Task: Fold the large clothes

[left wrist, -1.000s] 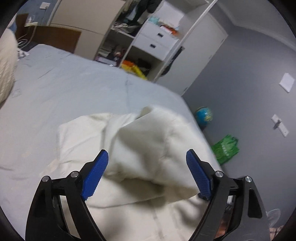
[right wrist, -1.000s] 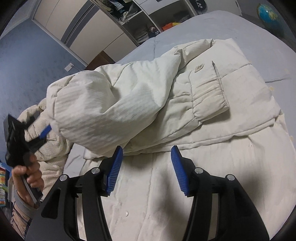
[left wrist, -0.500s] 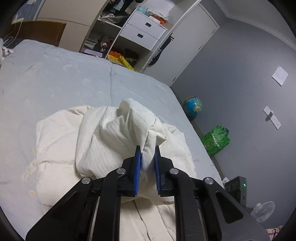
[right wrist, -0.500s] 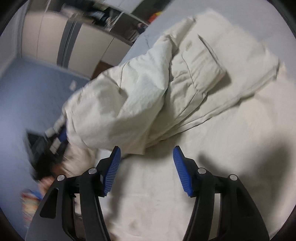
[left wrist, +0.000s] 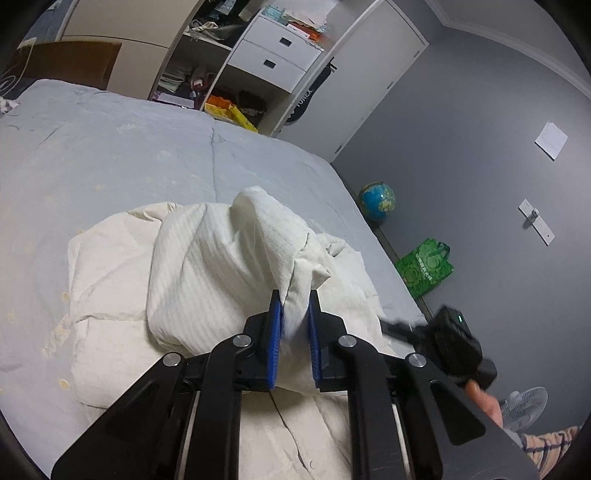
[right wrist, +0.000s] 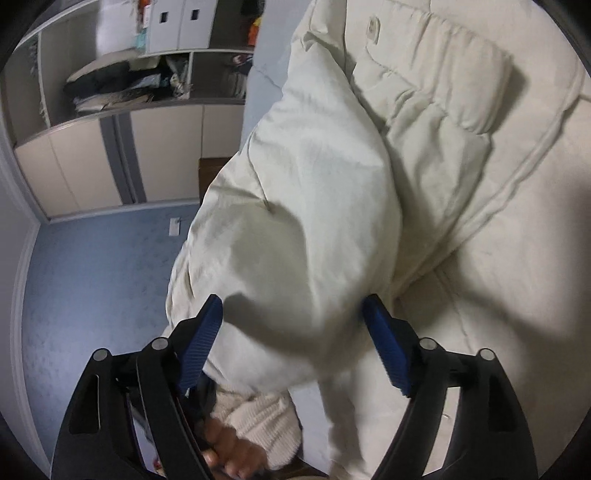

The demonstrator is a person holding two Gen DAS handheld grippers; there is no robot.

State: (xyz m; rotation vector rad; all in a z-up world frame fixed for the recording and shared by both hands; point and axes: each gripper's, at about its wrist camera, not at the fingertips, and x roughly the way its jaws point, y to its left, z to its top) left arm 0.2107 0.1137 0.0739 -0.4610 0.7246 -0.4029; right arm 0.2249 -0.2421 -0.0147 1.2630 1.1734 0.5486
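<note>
Left gripper (left wrist: pixel 293 314) pinched tight on a raised fold of the cream jacket (left wrist: pixel 207 266), heaped at six o'clock on the grey bed (left wrist: pixel 129 155). Right gripper (right wrist: pixel 291 325) spread wide, jaws just opened further, jacket bulk between its pads (right wrist: pixel 384 343); contact unclear.

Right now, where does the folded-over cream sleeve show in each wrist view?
Left wrist: sleeve at centre, pinched by the left gripper.
Right wrist: sleeve fills the middle, between the right gripper's open jaws.
Shared landmark: white drawer unit.
</note>
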